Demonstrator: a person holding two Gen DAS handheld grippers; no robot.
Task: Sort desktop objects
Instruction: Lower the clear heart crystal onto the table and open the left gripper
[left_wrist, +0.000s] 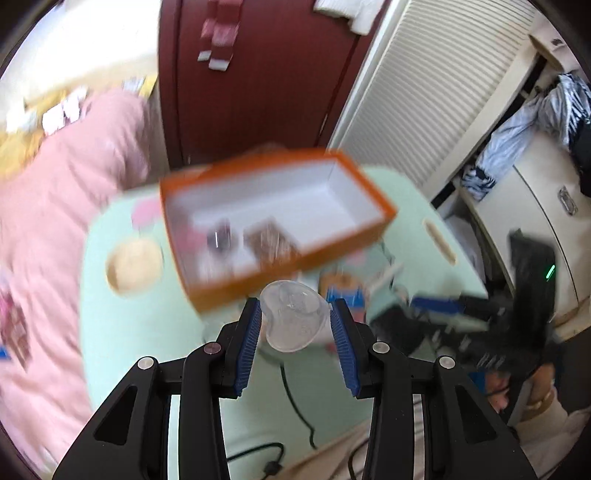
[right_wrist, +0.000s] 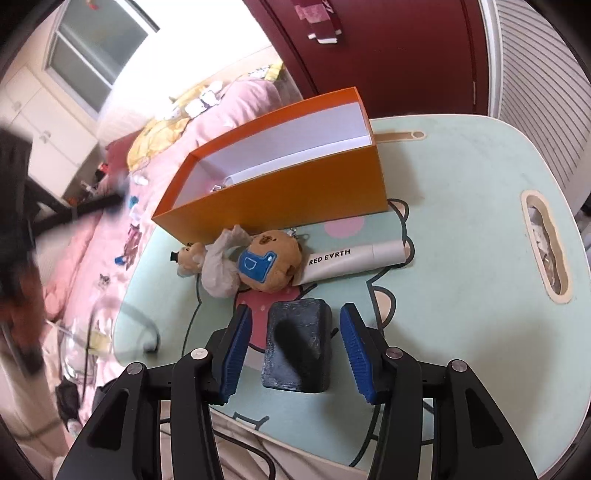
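Straddling the black block (right_wrist: 297, 345) (untouched); table edge (right_wrist: 576, 332) well apart.

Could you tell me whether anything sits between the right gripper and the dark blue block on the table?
Nothing visible does. The dark blue block already sits between the open jaws of the right gripper, with a gap on each side. The plush toys and white tube lie beyond it, near the orange box.

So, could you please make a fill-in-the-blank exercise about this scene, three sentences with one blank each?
1. The left gripper holds a clear plastic ____.
2. The open box on the table is ____ on the outside.
3. A dark blue block lies between the fingers of the ____ gripper, which do not touch it.

Missing words: cup; orange; right
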